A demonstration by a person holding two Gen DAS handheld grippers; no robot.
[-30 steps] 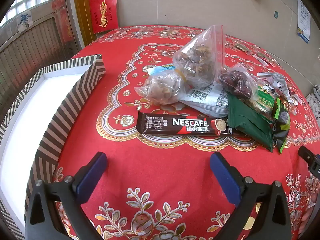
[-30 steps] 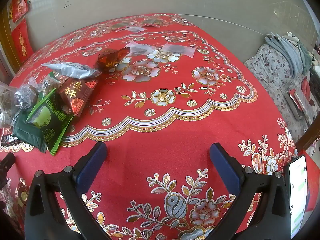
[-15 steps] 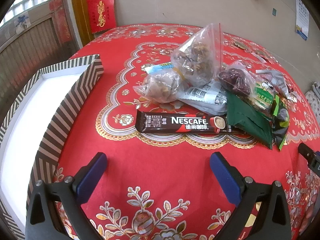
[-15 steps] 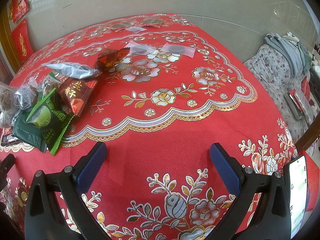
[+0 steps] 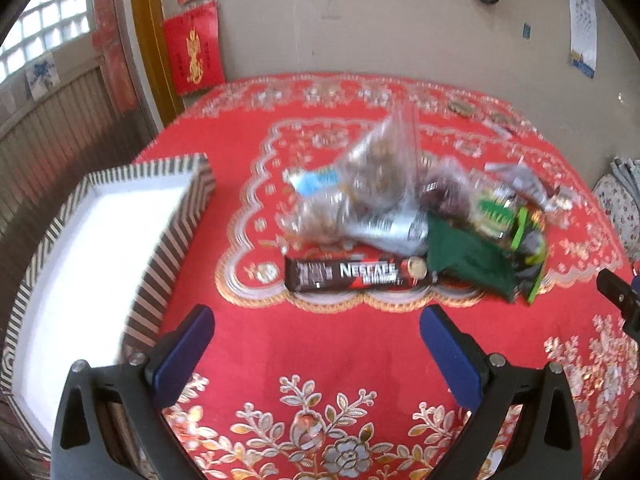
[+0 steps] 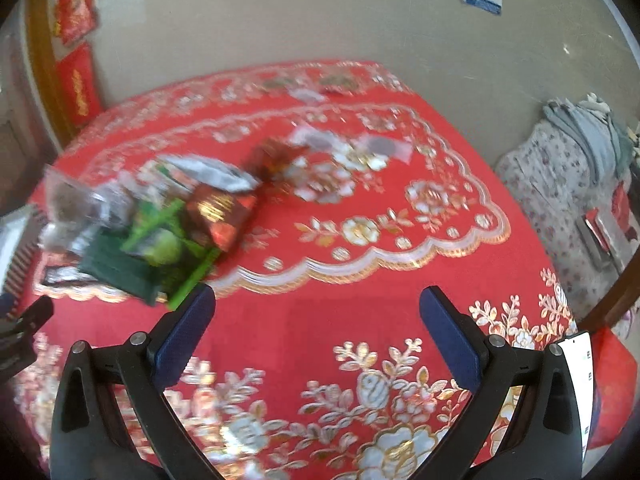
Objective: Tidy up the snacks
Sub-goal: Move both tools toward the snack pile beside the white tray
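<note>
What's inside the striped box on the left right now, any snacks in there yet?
The striped box shows only a bare white floor; no snacks visible inside. Its near corner is hidden behind the left gripper, and the far left part runs out of the left wrist view.

1. A plain beige wall [image 5: 360, 20] is seen behind the tabletop [image 5: 320, 344], which is draped in red floral cloth.
2. Red hangings [image 5: 194, 48] are fixed beside a wooden frame.
3. Daylight is admitted through a glass-block window [image 5: 52, 36].

My left gripper [image 5: 316, 344] hangs with its blue-padded fingers [image 5: 184, 354] spread wide, nothing between them. My right gripper [image 6: 316, 332] is likewise wide apart and empty.
</note>
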